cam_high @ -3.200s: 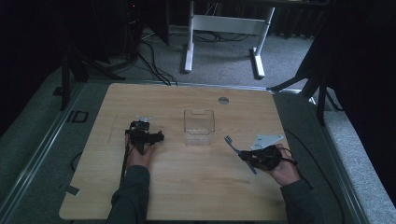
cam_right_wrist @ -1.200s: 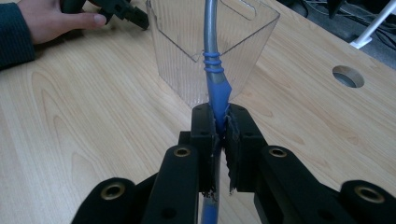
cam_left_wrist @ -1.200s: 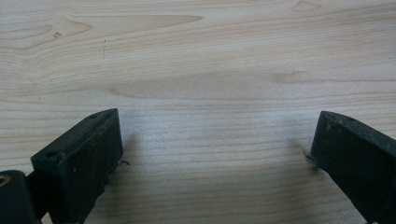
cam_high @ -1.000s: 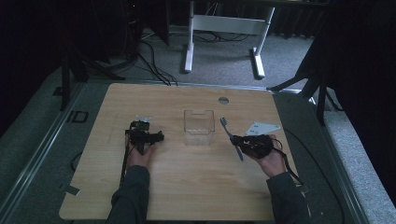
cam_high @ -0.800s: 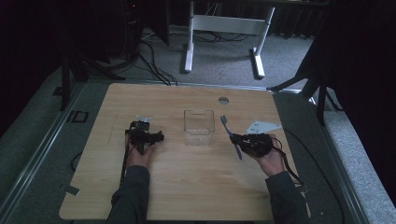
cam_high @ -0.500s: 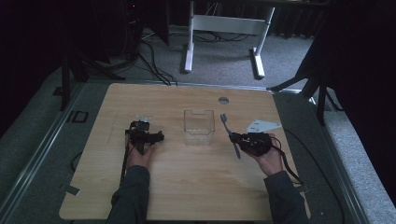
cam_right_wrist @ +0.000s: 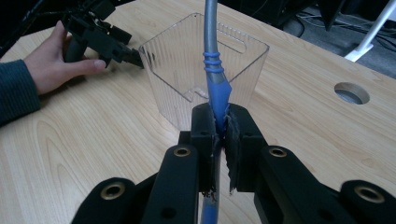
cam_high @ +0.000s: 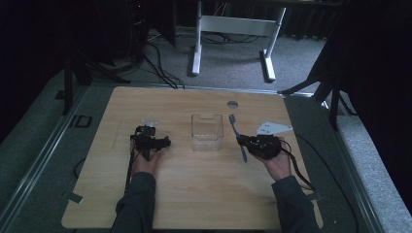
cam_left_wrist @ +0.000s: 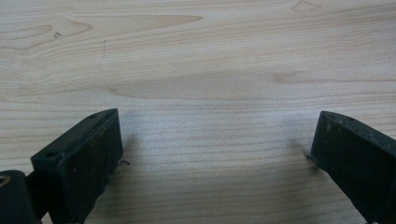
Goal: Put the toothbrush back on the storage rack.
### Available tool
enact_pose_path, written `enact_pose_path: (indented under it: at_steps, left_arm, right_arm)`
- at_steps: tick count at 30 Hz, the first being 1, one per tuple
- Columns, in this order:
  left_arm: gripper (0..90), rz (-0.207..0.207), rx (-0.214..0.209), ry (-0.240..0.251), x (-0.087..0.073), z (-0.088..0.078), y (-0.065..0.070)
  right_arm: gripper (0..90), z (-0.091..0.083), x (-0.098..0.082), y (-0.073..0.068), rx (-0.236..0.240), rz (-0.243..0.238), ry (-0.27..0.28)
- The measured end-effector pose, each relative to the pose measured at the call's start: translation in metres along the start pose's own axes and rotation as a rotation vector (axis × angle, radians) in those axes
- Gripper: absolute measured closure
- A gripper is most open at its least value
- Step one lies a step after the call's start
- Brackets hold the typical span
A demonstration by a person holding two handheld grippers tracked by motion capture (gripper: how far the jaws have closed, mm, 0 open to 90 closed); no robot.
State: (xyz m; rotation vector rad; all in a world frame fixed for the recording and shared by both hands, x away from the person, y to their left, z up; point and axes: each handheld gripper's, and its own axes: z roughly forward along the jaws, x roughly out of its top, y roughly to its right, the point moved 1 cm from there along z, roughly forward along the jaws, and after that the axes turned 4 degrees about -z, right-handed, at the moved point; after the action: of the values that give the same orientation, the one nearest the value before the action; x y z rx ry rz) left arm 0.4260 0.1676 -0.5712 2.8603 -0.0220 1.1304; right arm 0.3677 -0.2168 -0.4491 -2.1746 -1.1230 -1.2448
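Note:
A blue and grey toothbrush (cam_high: 236, 136) is clamped by its handle in my right gripper (cam_high: 244, 141), which is shut on it just right of a clear plastic container (cam_high: 207, 132). In the right gripper view the toothbrush (cam_right_wrist: 213, 60) rises from the closed pads (cam_right_wrist: 201, 122) of that gripper (cam_right_wrist: 219, 126), in front of the ribbed container (cam_right_wrist: 168, 60). My left gripper (cam_high: 165, 142) rests on the wood left of the container. Its jaws stand wide apart, and the left gripper (cam_left_wrist: 215, 149) has only bare table between them. It also appears as the far gripper (cam_right_wrist: 136, 58) beside the container.
The wooden table (cam_high: 194, 194) has a round cable hole (cam_high: 232, 104) at the back, also seen as a hole (cam_right_wrist: 351, 93) at the right. A white desk frame (cam_high: 233, 24) and cables lie on the floor beyond. Grey carpet surrounds the table.
Over the last three seconds my right gripper carried the toothbrush left and slightly back, up beside the container. Within the last second nothing visibly moved. The left gripper stayed put.

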Motion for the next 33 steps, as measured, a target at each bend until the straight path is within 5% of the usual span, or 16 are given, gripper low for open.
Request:
enact_pose_path:
  at_steps: [33]
  left_arm:
    - [2.5, 0.002, 0.000, -0.001, 0.000, 0.000, 0.000]
  right_arm:
    - [82.2, 0.013, 0.009, 0.007, 0.005, 0.133, 0.121]
